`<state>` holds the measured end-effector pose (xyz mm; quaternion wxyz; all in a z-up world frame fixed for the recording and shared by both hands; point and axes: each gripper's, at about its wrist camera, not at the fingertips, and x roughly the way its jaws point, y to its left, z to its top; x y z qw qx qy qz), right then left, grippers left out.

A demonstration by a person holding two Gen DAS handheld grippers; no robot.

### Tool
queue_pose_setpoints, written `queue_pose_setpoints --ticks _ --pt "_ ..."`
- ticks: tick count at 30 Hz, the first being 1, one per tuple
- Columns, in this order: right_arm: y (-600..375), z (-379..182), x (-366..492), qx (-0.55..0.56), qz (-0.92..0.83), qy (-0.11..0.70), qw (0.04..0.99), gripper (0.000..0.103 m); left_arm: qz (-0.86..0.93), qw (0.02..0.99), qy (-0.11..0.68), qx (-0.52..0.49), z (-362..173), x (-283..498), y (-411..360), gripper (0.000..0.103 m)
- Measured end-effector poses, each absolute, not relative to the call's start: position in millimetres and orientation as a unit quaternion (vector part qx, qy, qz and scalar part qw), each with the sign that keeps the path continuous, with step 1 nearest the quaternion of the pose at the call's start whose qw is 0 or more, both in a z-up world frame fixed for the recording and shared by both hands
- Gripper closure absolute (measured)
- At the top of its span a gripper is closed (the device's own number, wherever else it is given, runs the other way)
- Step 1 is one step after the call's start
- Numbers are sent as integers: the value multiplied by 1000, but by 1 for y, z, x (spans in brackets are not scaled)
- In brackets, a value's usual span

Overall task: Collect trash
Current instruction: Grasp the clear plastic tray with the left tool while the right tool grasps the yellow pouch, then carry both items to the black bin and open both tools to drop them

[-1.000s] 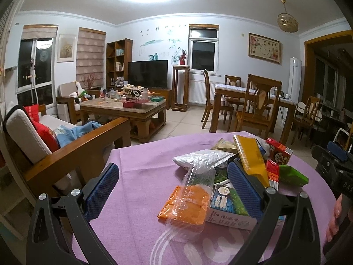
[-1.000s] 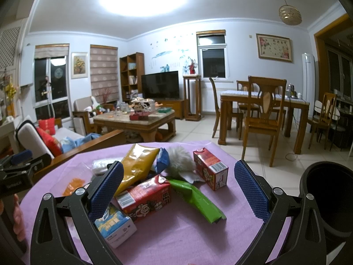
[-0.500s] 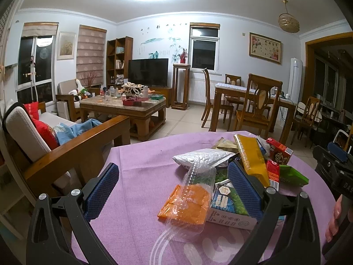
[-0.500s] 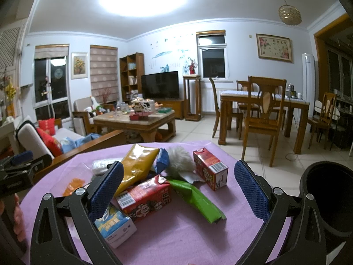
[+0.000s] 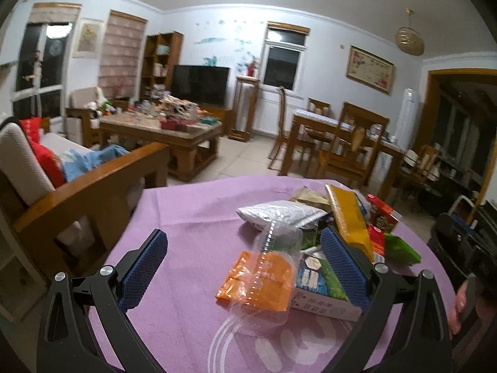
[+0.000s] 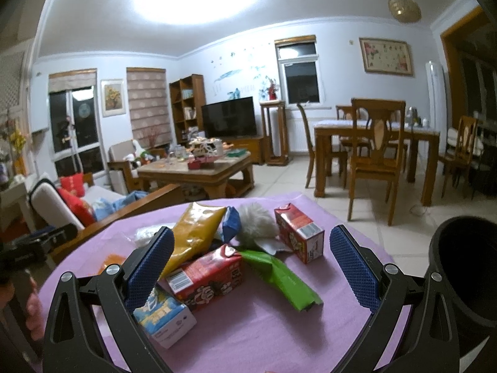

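Observation:
A pile of trash lies on a round table with a purple cloth (image 5: pixel 192 217). In the left wrist view my left gripper (image 5: pixel 245 267) stands open above an orange packet in a clear plastic bag (image 5: pixel 264 276), with a white carton (image 5: pixel 323 289), a silver pouch (image 5: pixel 279 214) and a yellow bag (image 5: pixel 348 217) beyond. In the right wrist view my right gripper (image 6: pixel 251 267) hangs open over a red carton (image 6: pixel 208 279) and a green wrapper (image 6: pixel 279 276); another red carton (image 6: pixel 298 233), a yellow bag (image 6: pixel 192 233) and a white fluffy wad (image 6: pixel 254 223) lie behind.
A black bin (image 6: pixel 462 267) stands right of the table. A wooden sofa arm (image 5: pixel 93 174) is close on the left. A coffee table (image 6: pixel 198 171) and dining set (image 6: pixel 372 143) stand farther back. A person's hand (image 5: pixel 462 304) holds the other gripper.
The left wrist view has tilted and shifted slightly, blurring the room. The right gripper and the trash have stayed put.

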<state>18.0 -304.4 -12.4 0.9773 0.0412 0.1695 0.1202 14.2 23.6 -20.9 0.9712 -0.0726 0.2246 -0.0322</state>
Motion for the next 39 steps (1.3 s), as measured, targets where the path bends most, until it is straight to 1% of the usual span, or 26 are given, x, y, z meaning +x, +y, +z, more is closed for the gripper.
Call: queue_pose_setpoints --ticks 3,8,13,14,15,16,18,19,20,21,22,23,25,28,34,39 --pt "-311 -13 30 26 127 190 973 4 -60 967 241 -57 -23 17 22 5" --pt "-314 -9 64 42 190 269 943 4 -87 955 283 -12 -26 34 7 5" --pt "-274 -4 100 50 247 327 911 5 -98 942 319 3 -32 60 4 6" --pt "-268 -4 107 53 254 339 904 5 -102 939 330 -1 -36 67 8 10" --pt "-258 -7 115 54 260 353 897 6 -108 933 342 -4 -40 70 8 17" --pt "-247 -12 125 50 261 368 891 8 -113 930 349 -5 -43 72 8 21" --pt "-229 -21 137 38 258 388 884 10 -123 921 369 -9 -48 77 9 35" --pt "-220 -25 142 31 257 397 880 12 -132 918 374 -16 -49 78 10 39" --pt "-208 -32 147 23 257 408 876 15 -135 915 379 -19 -50 80 11 44" --pt "-201 -36 150 16 255 414 874 20 -137 912 385 -22 -51 81 12 53" --pt "-192 -39 150 3 250 416 874 23 -142 907 394 -26 -53 85 12 57" --pt "-186 -43 151 -4 247 417 875 25 -146 904 400 -32 -55 86 14 58" --pt "-178 -46 152 -11 244 417 876 36 -151 904 399 -39 -54 85 19 59" --pt "-174 -46 149 5 248 411 878 42 -159 906 389 -58 -50 83 31 60" --pt "-199 -25 127 48 268 377 885 43 -172 916 343 -118 -31 67 61 61" --pt "-231 -2 97 86 297 353 883 43 -173 926 310 -127 -4 48 66 61"
